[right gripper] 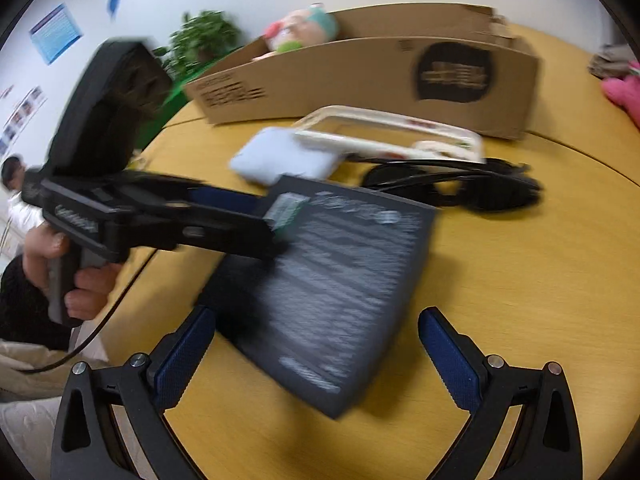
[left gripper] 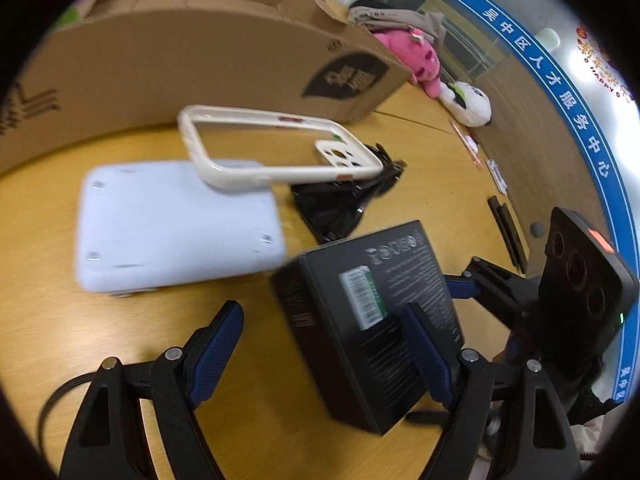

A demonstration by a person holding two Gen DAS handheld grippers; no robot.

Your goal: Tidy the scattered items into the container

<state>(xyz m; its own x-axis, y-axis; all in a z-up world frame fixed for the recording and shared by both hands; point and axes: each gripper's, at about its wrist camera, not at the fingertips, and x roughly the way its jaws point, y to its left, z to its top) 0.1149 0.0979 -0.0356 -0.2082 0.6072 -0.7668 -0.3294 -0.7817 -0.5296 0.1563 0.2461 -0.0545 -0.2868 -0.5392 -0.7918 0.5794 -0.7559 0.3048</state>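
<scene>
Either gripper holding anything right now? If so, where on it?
Nothing held. Left gripper and right gripper are both open above the black box, pads not pressing it.

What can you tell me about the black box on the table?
The black box is a flat, rectangular carton, cardboard by the look, matte dark with pale fine print and a green-and-white barcode sticker on its top face. It lies flat on the yellow wooden table, in front of the pale blue device. Both open grippers hover near it; contact is unclear.

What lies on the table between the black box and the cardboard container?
In the left wrist view, between the black box and the cardboard container lie a pale blue case, a white phone bumper and a black bundle.
</scene>
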